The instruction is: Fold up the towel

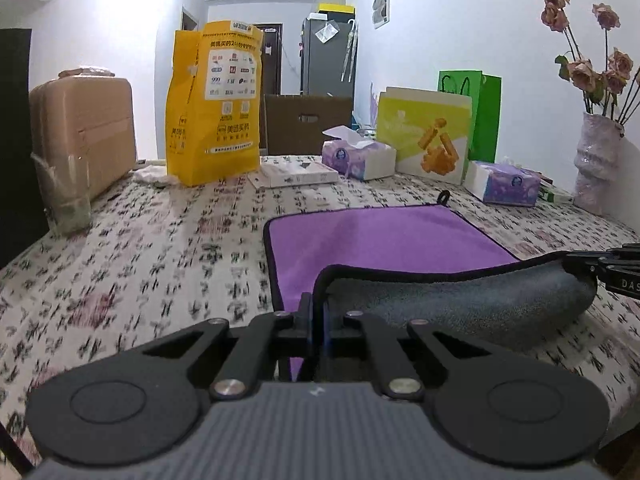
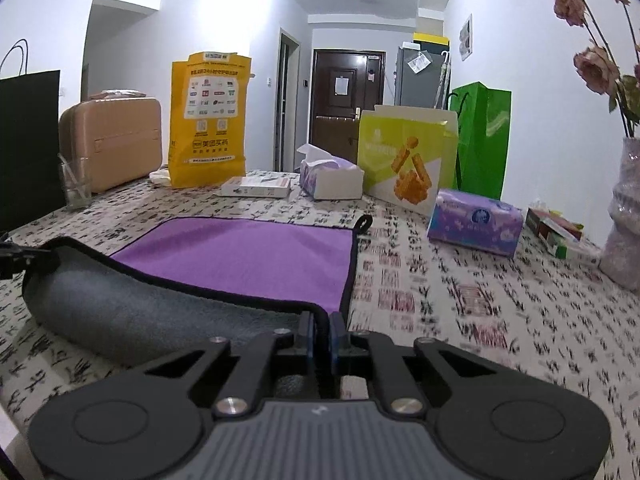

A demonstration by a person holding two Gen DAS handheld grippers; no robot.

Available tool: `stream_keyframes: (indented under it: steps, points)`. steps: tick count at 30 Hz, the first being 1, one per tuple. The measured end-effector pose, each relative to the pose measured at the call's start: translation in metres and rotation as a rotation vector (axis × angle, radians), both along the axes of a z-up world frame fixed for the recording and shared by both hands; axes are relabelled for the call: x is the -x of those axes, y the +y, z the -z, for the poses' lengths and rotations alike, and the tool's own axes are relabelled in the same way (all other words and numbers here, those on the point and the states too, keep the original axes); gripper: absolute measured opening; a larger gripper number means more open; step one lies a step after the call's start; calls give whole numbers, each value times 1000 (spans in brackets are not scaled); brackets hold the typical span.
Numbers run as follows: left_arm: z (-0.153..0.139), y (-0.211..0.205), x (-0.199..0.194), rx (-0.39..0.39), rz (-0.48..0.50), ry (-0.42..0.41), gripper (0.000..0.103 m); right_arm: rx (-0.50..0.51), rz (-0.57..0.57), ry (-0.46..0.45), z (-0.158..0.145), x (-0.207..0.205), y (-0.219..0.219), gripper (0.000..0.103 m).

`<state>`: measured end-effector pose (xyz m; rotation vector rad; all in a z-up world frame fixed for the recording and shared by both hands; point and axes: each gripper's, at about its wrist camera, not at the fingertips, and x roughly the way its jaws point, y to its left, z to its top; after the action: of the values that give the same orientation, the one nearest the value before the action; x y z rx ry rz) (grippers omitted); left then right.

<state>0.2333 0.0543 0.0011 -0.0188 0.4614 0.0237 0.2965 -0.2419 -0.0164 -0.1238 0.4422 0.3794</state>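
Note:
A towel (image 1: 380, 236), purple on top and grey underneath with a black hem, lies on the patterned tablecloth. Its near edge is lifted and curled over, so the grey side (image 1: 460, 300) shows. My left gripper (image 1: 318, 312) is shut on the near left corner of the towel. My right gripper (image 2: 322, 328) is shut on the near right corner; the towel (image 2: 248, 252) and its raised grey fold (image 2: 120, 304) stretch to the left. The right gripper's tip shows at the right edge of the left wrist view (image 1: 616, 264). The far edge lies flat, with a black loop (image 2: 365, 222) at its far right corner.
At the back of the table stand a yellow bag (image 1: 214, 104), a tan case (image 1: 84, 132), a glass (image 1: 66, 196), a flat white box (image 1: 296, 174), two tissue packs (image 1: 360, 156) (image 1: 506, 186), a snack box (image 1: 428, 136), a green bag (image 1: 484, 116) and a flower vase (image 1: 596, 168).

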Motion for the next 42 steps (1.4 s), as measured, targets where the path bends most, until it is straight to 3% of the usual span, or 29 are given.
stream_keyframes:
  steps: [14,26,38,42]
  points:
    - [-16,9,-61,-54,-5,-35,5,72,-15,-40,-11,-62,20,7]
    - [-25,16,-124,-109,-1,25,5,143,-51,-37,-14,-115,35,7]
    - [-15,32,-195,-148,-11,90,5,111,-45,39,-12,-182,33,6]
    - [-7,39,-214,-128,3,135,5,93,-54,70,-6,-201,36,5]
